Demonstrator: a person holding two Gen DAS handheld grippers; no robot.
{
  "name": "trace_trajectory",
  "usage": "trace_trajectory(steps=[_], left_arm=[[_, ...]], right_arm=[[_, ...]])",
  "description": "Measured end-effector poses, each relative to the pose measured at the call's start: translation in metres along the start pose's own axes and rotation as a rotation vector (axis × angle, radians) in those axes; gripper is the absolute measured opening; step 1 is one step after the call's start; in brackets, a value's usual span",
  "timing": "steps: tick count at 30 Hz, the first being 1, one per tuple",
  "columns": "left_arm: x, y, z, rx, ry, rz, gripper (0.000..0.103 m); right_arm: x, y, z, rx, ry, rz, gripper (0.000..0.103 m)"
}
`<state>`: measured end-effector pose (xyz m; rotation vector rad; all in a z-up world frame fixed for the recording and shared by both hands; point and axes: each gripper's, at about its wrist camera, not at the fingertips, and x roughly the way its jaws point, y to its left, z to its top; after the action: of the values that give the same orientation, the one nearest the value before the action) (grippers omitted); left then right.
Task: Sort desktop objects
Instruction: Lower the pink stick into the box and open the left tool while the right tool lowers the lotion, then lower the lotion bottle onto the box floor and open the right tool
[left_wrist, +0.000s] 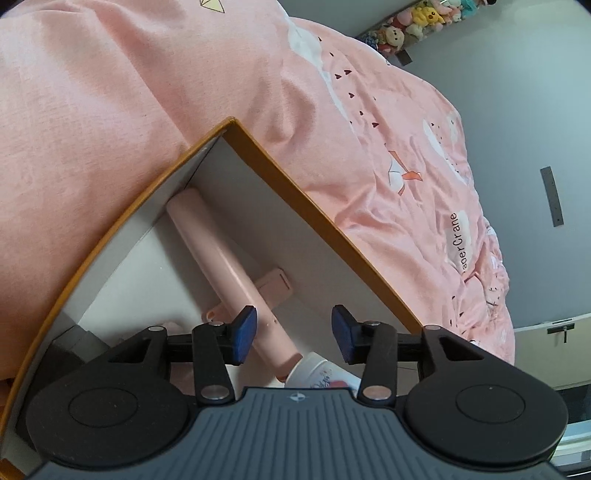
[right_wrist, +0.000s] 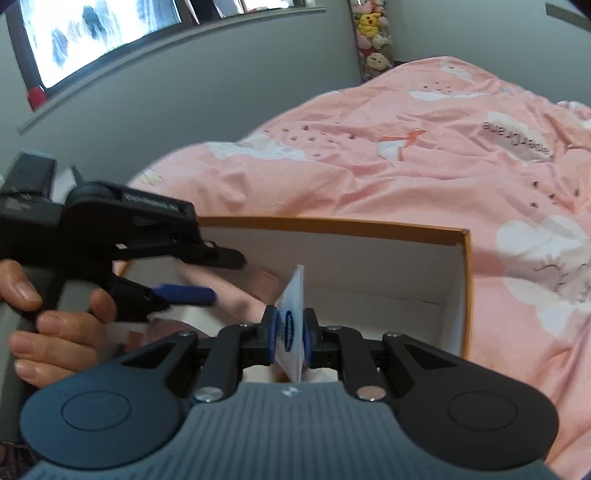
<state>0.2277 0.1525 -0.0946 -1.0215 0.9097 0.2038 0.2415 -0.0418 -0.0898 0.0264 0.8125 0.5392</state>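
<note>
Fingers of left gripper (left_wrist: 294, 330) spread over orange-rimmed white cardboard box (left_wrist: 317, 206); long pink plastic tube (left_wrist: 221, 254) lies inside, toward 11 o'clock. Right gripper (right_wrist: 289, 334) pinches white-blue flat packet (right_wrist: 291, 314) above same box.

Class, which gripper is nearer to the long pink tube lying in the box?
Left. The left gripper hangs open right over the pink tube; the right gripper, gripping a white packet, sits further off.

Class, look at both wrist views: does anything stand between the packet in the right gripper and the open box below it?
Nothing visible does. The right gripper holds the white packet over the box, whose floor ahead is bare; the pink tube lies off to the left.
</note>
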Motion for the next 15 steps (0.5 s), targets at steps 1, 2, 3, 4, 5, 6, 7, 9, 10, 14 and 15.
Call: trace_trajectory(steps=[1, 2, 3, 4, 5, 6, 7, 9, 10, 14, 15], left_arm=[[-0.002, 0.0, 0.0, 0.008, -0.001, 0.0, 0.051], [-0.006, -0.001, 0.0, 0.015, -0.005, 0.001, 0.051], [-0.01, -0.002, 0.0, 0.027, -0.007, 0.001, 0.051], [-0.014, -0.003, 0.001, 0.043, -0.008, -0.003, 0.051], [-0.019, -0.004, 0.001, 0.056, -0.01, -0.007, 0.051], [-0.024, -0.005, 0.001, 0.073, -0.012, -0.008, 0.051], [-0.029, -0.007, 0.001, 0.095, -0.014, -0.005, 0.051], [-0.04, -0.009, 0.001, 0.147, -0.022, 0.01, 0.051], [-0.046, -0.01, 0.0, 0.177, -0.029, 0.026, 0.051], [-0.065, -0.013, -0.008, 0.286, -0.059, 0.098, 0.051], [-0.069, -0.013, -0.011, 0.312, -0.065, 0.113, 0.051]], right_arm=[[0.0, 0.002, 0.0, -0.008, -0.001, -0.011, 0.015], [0.001, 0.004, 0.001, -0.018, -0.007, -0.021, 0.015], [0.001, 0.005, 0.001, -0.021, -0.01, -0.025, 0.015], [0.002, 0.005, 0.001, -0.015, -0.011, -0.02, 0.015], [0.002, 0.005, 0.002, -0.013, -0.013, -0.017, 0.015], [0.002, 0.005, 0.002, -0.014, -0.015, -0.016, 0.015], [0.001, 0.005, 0.001, -0.013, -0.015, -0.016, 0.015], [-0.002, 0.006, 0.001, -0.003, -0.012, -0.005, 0.015], [-0.006, 0.007, 0.001, -0.002, -0.015, 0.001, 0.015], [-0.017, 0.018, -0.002, -0.032, -0.009, 0.017, 0.015], [-0.018, 0.021, -0.003, -0.038, 0.009, 0.014, 0.015]])
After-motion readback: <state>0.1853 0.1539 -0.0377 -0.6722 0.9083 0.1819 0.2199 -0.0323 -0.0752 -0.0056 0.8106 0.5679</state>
